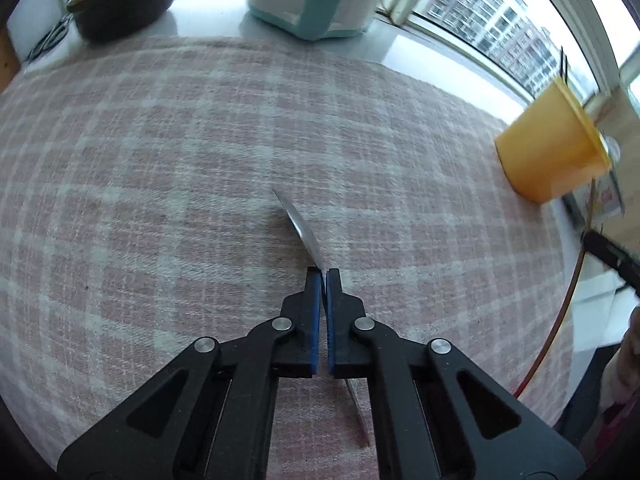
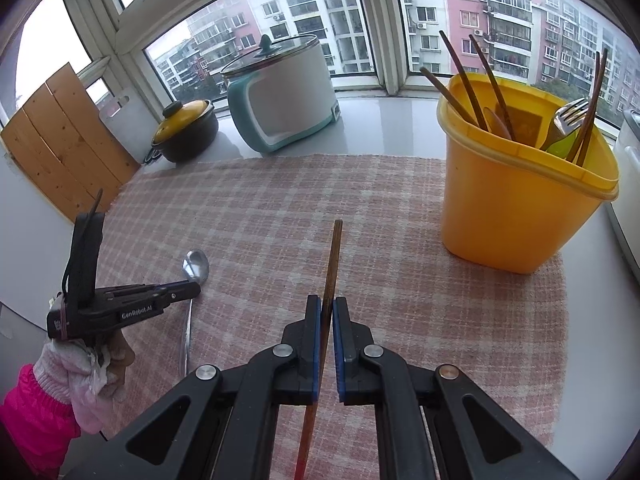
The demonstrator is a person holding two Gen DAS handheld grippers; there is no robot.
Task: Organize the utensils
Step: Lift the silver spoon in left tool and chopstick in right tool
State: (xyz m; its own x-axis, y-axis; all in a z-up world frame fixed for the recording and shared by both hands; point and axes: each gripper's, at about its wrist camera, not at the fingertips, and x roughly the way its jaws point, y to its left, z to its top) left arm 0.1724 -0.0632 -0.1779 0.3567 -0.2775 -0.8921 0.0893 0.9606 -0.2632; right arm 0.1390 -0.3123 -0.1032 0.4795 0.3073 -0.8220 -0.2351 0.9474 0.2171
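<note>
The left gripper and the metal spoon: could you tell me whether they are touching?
Touching. The left wrist view shows the left gripper with its fingers shut on the metal spoon.

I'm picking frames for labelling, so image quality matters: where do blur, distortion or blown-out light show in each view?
Left wrist view: the yellow utensil bin at the right edge is motion-smeared, the window sky is washed out, and the fisheye bends the checked cloth. Right wrist view: sharp overall, window frames curve strongly, the top left pane is blown out, and the metal spoon carries a soft glint.
</note>
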